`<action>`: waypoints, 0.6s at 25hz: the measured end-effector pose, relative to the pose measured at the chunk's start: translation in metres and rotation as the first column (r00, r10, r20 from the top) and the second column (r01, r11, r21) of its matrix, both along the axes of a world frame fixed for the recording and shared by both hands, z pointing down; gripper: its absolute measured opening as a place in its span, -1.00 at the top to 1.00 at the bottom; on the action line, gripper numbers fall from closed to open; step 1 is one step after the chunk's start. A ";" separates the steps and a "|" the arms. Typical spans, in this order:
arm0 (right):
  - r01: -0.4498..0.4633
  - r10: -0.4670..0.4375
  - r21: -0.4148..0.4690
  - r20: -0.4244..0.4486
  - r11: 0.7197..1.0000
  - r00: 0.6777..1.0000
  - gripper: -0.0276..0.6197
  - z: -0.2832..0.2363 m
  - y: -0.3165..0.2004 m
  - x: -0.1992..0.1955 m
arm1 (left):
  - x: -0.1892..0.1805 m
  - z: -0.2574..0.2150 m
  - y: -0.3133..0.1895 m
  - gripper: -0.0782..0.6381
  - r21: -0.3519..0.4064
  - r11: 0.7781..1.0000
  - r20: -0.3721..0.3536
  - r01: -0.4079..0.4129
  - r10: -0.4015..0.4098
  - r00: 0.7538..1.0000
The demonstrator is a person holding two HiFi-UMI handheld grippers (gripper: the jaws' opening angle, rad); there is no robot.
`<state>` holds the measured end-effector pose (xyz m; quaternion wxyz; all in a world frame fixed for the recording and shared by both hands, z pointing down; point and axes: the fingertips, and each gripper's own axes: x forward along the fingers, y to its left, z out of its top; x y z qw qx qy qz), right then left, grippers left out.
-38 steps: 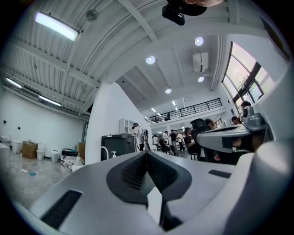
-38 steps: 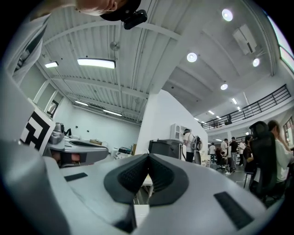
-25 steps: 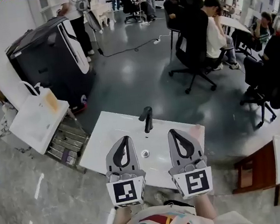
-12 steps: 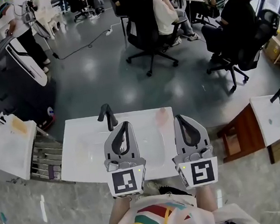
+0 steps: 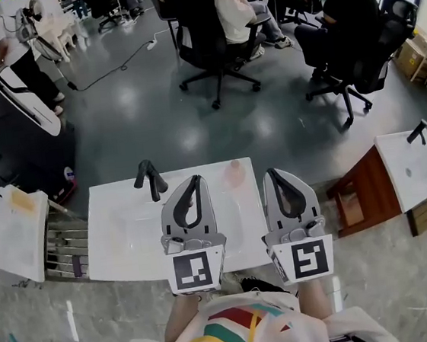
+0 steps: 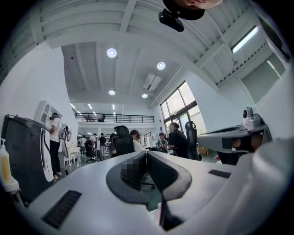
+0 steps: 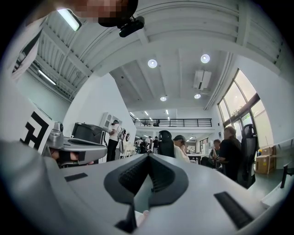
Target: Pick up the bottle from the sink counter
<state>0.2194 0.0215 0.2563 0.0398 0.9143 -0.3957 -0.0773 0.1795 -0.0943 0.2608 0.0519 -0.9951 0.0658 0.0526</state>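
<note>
A small pale-pink translucent bottle (image 5: 234,173) stands upright near the far edge of the white sink counter (image 5: 116,254), right of the black faucet (image 5: 149,180). My left gripper (image 5: 195,180) hovers over the basin, shut and holding nothing, its tip just left of the bottle. My right gripper (image 5: 271,173) is also shut and holding nothing, its tip just right of the bottle. Both gripper views look level across the room over shut jaws, the left gripper (image 6: 146,153) and the right gripper (image 7: 148,157). Neither gripper touches the bottle.
Another white sink (image 5: 14,235) stands at the left beside a metal rack (image 5: 65,245). A third sink (image 5: 413,170) and a wooden stand (image 5: 359,203) are at the right. A black machine (image 5: 9,128) stands far left. Seated people on office chairs (image 5: 205,29) are beyond the counter.
The head view has swung round, so the sink counter now lies square under both grippers with the bottle between their tips. Both grippers stay shut.
</note>
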 end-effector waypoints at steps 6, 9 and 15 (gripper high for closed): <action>0.027 -0.027 -0.002 0.017 1.000 1.000 0.88 0.009 0.000 0.006 | 0.027 -0.005 0.005 0.73 0.002 0.999 -0.001 -0.046 0.046 0.999; 0.036 -0.036 -0.006 0.037 0.999 0.999 0.88 0.019 0.000 0.008 | 0.046 0.000 0.005 0.73 -0.011 0.996 0.012 -0.084 0.084 0.996; 0.023 -0.023 -0.005 0.091 1.000 0.996 0.88 0.042 0.004 0.017 | 0.083 0.026 0.006 0.54 -0.038 0.987 0.076 -0.155 0.158 0.985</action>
